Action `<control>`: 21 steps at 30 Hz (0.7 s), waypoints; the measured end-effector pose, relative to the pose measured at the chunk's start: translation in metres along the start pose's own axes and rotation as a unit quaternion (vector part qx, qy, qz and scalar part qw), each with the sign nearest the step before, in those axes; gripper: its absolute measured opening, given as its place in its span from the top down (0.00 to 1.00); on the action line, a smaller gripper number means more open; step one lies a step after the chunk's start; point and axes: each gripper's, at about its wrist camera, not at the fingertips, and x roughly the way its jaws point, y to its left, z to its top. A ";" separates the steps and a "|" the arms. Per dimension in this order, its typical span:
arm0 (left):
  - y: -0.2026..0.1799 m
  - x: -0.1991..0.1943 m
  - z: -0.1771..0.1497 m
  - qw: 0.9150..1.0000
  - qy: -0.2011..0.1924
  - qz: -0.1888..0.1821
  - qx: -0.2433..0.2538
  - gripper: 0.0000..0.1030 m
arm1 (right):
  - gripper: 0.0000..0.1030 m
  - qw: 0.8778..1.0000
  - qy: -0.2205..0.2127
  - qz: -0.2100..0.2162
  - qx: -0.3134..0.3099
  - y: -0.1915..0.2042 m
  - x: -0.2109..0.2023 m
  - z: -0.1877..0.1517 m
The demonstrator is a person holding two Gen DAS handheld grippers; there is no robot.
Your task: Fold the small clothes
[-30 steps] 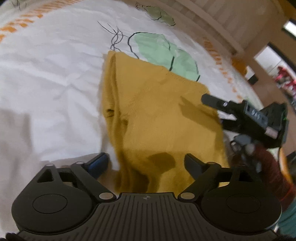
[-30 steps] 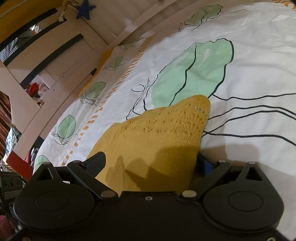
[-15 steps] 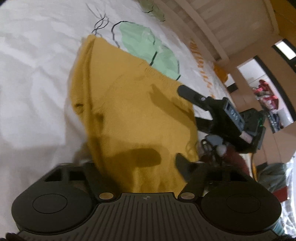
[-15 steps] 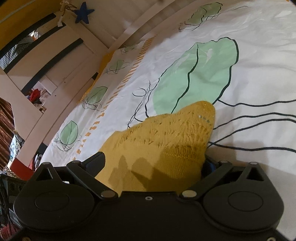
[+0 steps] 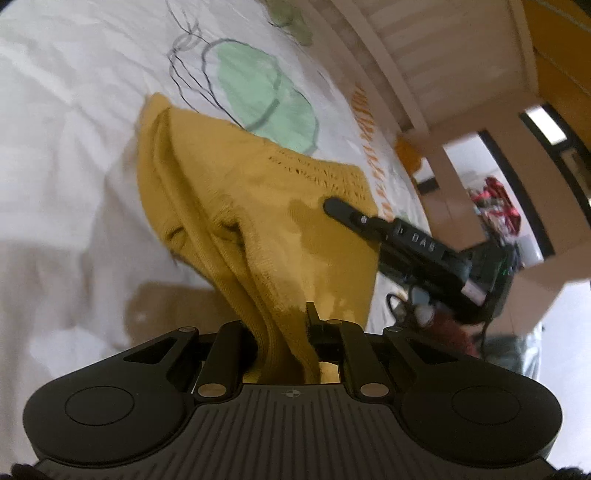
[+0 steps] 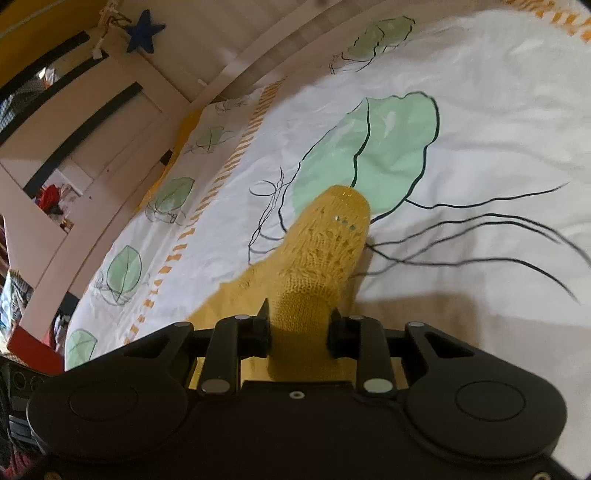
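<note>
A mustard-yellow knitted garment [image 5: 258, 206] lies on a bed, and each gripper has one of its near corners bunched between its jaws. The left gripper [image 5: 286, 332] is closing, its jaws almost together and clenched on a thick fold of the knit that rises in ridges from the bedspread straight into the gap. The right gripper [image 6: 299, 326] is also closing, its two pads pressing from either side on a gathered neck of the same garment [image 6: 325, 251], which stretches away from it as a rounded tongue. In the left wrist view the right gripper [image 5: 373, 229] shows as a black finger lying across the far edge of the cloth. The rest of the garment rests flat on the bedspread [image 6: 480, 110], a white, lightly creased cotton printed with pale green leaves outlined in thin black lines and edged with a band of orange dashes. The knit is fine-ribbed, with an openwork lace band near one hem. Beyond the bed stand a pale wooden bed frame [image 5: 424, 48] and a white door [image 6: 92, 122], and a dark blue star [image 6: 144, 31] hangs up on the wall.
</note>
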 end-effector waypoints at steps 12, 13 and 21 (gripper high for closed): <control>-0.020 -0.012 -0.098 0.996 0.048 0.077 0.020 0.85 | 0.56 0.997 0.034 -0.071 0.016 0.008 -0.090 -0.075; -0.015 -0.012 -0.105 0.993 0.048 0.103 0.018 0.83 | 0.54 0.995 0.026 -0.089 0.027 0.001 -0.093 -0.080; -0.003 -0.037 -0.122 0.991 -0.009 0.133 0.003 0.80 | 0.46 0.988 -0.037 -0.147 0.008 -0.001 -0.132 -0.087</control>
